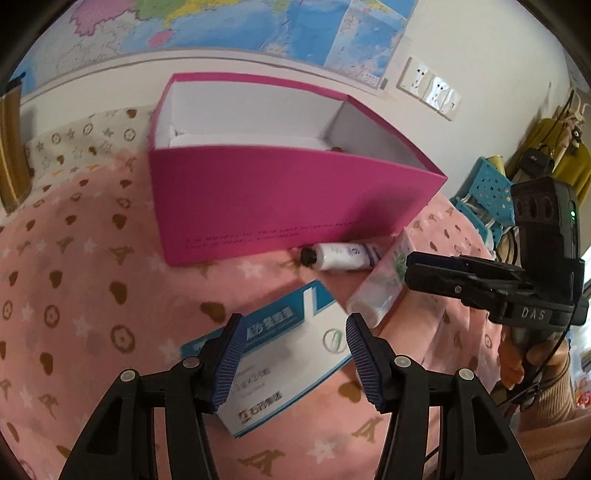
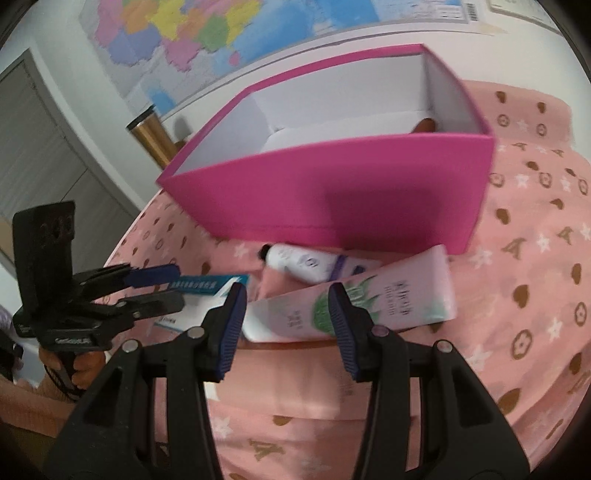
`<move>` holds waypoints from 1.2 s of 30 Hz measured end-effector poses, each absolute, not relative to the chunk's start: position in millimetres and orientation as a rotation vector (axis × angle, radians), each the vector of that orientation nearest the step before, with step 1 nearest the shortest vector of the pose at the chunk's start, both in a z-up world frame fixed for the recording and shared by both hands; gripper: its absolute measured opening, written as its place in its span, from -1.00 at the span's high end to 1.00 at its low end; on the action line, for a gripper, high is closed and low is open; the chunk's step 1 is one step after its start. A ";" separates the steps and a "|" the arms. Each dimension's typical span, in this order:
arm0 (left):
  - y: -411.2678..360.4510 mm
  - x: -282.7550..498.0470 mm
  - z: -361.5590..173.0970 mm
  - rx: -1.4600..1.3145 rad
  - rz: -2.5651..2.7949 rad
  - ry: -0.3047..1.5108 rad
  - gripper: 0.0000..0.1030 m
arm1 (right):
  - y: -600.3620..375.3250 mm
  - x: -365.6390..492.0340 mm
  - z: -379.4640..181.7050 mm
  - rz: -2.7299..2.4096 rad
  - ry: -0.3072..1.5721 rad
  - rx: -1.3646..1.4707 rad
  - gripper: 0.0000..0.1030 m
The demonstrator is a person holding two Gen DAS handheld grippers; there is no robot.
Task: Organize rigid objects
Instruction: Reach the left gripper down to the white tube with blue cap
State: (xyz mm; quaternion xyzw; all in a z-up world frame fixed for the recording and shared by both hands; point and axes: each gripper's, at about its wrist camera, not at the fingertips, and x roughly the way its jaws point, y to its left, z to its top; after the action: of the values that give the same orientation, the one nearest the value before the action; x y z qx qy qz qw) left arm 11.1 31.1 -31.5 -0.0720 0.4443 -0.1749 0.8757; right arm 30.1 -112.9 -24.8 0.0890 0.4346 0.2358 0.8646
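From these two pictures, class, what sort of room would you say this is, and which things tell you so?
Probably a bedroom or other room in a home. A pink patterned cloth covers the soft surface like a bedspread, a big coloured map is stuck on the wall, and clothes and a bag hang in the corner.

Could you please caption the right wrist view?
Right gripper open over pink aloe-print tube before magenta cardboard box.

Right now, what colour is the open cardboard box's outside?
Magenta pink outside, white inside; the right wrist view shows it best.
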 end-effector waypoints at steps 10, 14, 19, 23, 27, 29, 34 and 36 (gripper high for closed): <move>37.8 1.4 -34.4 -0.162 -0.346 0.932 -0.11 | -99.4 27.1 -26.1 0.497 0.906 0.127 0.07; 22.5 3.8 -32.8 -0.142 -0.398 0.928 -0.11 | -126.1 28.8 -24.6 0.415 0.890 0.167 0.07; 1.5 20.3 -33.6 -0.118 -0.446 0.930 -0.11 | -166.2 35.1 -27.3 0.302 0.884 0.239 0.07; -9.7 35.7 -37.0 -0.114 -0.459 0.949 -0.11 | -168.4 41.3 -22.2 0.304 0.874 0.225 0.07; -15.1 46.2 -40.3 -0.100 -0.452 0.962 -0.11 | -140.4 52.1 -19.2 0.374 0.871 0.134 0.07; -15.3 49.7 -40.0 -0.100 -0.441 0.961 -0.11 | -130.8 62.9 -24.4 0.394 0.896 0.116 0.07; -13.0 61.6 -41.9 -0.121 -0.411 0.972 -0.11 | -127.8 82.5 -42.0 0.377 0.984 0.115 0.07; -12.3 65.2 -43.1 -0.124 -0.408 0.977 -0.11 | -132.0 81.8 -47.9 0.370 1.036 0.122 0.07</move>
State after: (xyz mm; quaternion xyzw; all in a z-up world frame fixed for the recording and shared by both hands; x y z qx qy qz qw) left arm 65.2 -12.3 -43.1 -0.0590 0.4655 -0.1944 0.8614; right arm 81.8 -132.0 -47.9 0.0579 0.4920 0.1757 0.8507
